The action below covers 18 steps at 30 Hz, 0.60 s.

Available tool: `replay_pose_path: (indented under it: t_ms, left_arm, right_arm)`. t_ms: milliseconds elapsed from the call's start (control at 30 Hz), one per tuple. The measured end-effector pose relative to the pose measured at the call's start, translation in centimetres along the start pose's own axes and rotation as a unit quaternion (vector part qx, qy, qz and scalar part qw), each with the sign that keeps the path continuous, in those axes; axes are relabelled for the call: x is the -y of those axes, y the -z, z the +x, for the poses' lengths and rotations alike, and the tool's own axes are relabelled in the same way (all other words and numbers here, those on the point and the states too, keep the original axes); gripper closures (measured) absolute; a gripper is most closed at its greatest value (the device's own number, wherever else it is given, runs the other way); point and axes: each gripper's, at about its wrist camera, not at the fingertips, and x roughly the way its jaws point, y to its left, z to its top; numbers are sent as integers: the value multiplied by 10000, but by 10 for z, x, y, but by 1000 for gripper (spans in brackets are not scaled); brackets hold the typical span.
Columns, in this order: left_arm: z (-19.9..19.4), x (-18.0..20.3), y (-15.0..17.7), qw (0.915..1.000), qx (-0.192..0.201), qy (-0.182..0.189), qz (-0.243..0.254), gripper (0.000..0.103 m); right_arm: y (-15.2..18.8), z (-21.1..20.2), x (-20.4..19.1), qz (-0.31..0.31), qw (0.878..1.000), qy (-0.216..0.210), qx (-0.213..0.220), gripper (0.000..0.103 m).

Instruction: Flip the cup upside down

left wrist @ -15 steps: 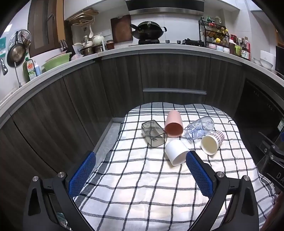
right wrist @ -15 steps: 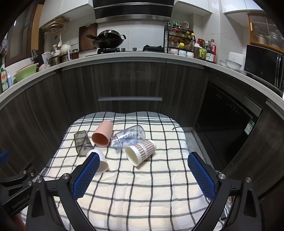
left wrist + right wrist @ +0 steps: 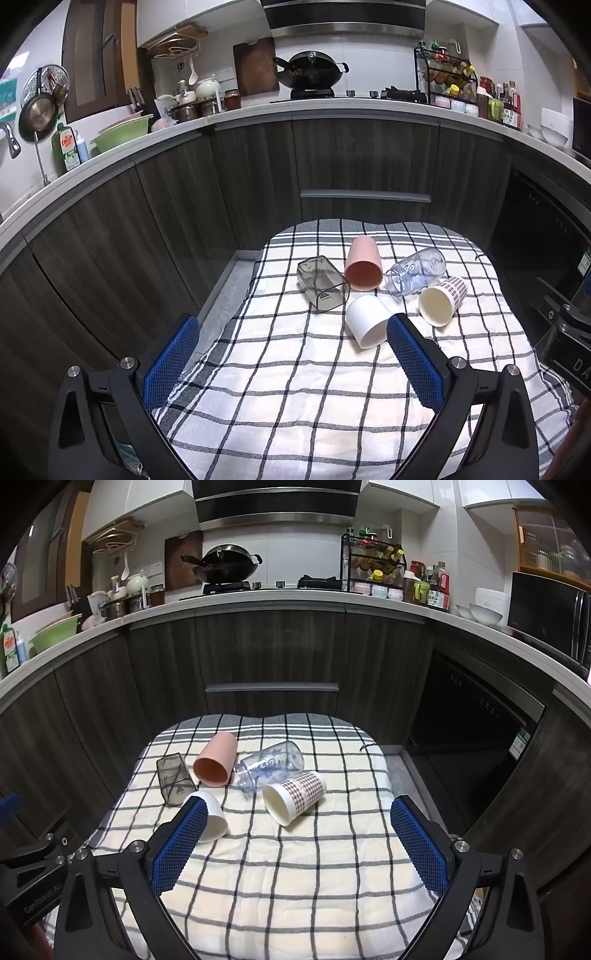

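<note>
While both grippers hang over the near part of the checked cloth (image 3: 295, 867), their blue-padded fingers (image 3: 176, 845) stand wide apart and hold nothing. The left gripper (image 3: 291, 360) has between its fingers only bare cloth; the right gripper (image 3: 295, 843) likewise.

Just beyond the fingers lie five vessels, all on their sides in one group. Nearest is the white cup (image 3: 367, 321), its open mouth turned to the cameras; in the left view it lies just beside the tip of the right-hand finger (image 3: 413, 360), and in the right view the left-hand finger covers part of it. To the right of it lies the checked paper cup (image 3: 295, 795), in front of the gap of the right gripper. Behind these lie the smoky square cup (image 3: 322, 282), the pink cup (image 3: 363, 263) and the clear bottle (image 3: 415, 271), close together.

Farther back stand dark cabinet doors (image 3: 269, 657), and above them a worktop with a black wok (image 3: 225, 568).
</note>
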Motion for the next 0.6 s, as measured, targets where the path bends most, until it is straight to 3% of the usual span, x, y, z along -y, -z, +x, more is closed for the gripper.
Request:
replay_pose_path:
  t_ms: [600]
  left_arm:
    - [-1, 2, -1, 10000, 7, -3, 33, 0]
  right_arm:
    - [-3, -4, 2, 75, 10000, -28, -29, 3]
